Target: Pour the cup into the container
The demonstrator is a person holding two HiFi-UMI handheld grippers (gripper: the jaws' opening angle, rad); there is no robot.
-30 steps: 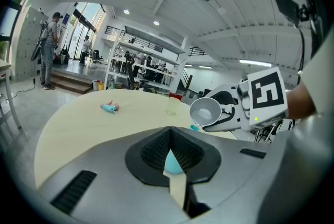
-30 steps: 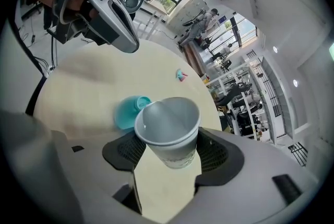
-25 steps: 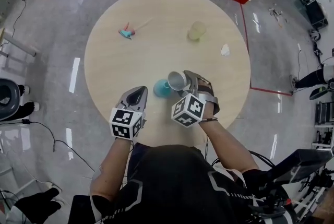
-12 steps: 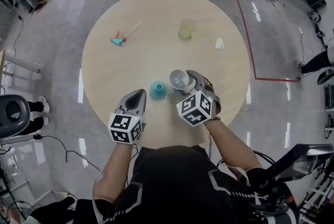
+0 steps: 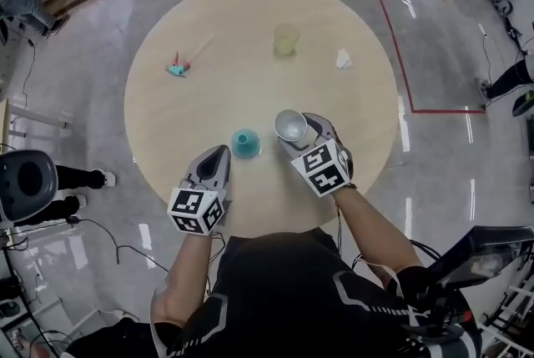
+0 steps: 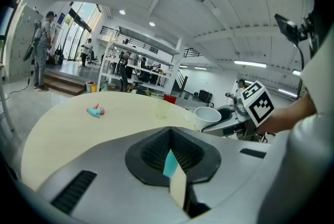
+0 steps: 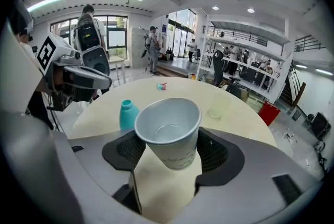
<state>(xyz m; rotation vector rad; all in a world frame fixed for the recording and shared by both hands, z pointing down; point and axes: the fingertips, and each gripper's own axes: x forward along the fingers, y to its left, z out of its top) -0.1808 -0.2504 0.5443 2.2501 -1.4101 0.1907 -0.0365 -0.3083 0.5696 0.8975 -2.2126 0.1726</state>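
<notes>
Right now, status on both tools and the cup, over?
Left tool shut, empty. Right tool shut on paper cup, beside teal container, not over it. Nothing between them.

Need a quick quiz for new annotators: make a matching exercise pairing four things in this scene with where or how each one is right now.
Column A
1. paper cup
2. teal container
3. pale yellow cup
4. left gripper

Column B
a. jaws together, holding nothing
b. upright near the far edge of the table
c. gripped by the right gripper
d. standing on the table between the two grippers

Pairs: 1-c, 2-d, 3-b, 4-a
</notes>
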